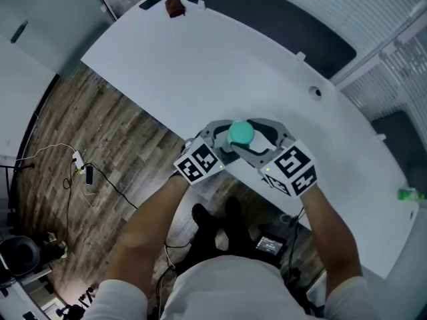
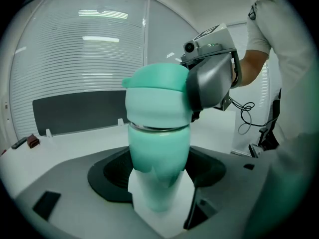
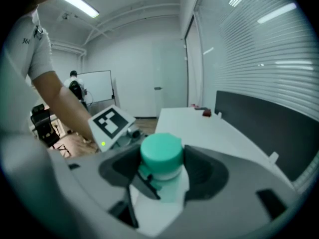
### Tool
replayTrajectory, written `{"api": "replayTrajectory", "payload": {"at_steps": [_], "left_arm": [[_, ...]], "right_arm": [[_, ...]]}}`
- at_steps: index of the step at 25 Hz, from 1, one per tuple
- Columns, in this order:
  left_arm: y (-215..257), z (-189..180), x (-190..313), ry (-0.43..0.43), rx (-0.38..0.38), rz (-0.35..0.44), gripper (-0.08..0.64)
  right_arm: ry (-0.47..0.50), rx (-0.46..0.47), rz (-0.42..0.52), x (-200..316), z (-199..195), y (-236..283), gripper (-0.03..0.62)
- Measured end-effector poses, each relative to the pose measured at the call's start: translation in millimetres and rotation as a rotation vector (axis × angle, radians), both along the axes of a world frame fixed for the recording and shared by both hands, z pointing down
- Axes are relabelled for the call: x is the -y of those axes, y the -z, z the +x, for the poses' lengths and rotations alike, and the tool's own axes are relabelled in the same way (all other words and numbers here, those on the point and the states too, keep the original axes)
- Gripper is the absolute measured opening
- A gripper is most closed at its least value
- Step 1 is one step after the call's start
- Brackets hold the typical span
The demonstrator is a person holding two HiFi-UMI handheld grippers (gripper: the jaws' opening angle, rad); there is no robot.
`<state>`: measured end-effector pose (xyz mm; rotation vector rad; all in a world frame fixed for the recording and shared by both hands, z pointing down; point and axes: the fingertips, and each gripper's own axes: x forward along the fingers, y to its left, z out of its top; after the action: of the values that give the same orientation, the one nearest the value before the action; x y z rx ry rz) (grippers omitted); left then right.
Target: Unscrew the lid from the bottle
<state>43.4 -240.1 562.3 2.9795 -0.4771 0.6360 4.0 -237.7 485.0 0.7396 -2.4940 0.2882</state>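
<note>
Looking at the teal bottle [image 2: 158, 156], I see it upright at the near edge of the white worktop [image 1: 200, 65], its body clamped between the jaws of the left gripper [image 2: 158, 195]; I cannot tell whether it rests on the surface. Its teal lid [image 3: 160, 152] sits on the neck, and the right gripper [image 3: 160, 172] is closed around it from the opposite side. A small brown object [image 1: 175, 7] lies at the worktop's far end, well apart from the bottle.
</note>
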Motion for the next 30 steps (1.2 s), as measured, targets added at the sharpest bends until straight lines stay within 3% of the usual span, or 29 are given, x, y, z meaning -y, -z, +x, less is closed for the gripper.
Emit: {"api": "replayTrajectory", "payload": {"at_steps": [30], "left_arm": [[8, -4, 1, 0.044, -0.015, -0.002, 0.324]], "right_arm": [[-0.092, 0.072, -0.005, 2, 6, 18, 0.285]]}}
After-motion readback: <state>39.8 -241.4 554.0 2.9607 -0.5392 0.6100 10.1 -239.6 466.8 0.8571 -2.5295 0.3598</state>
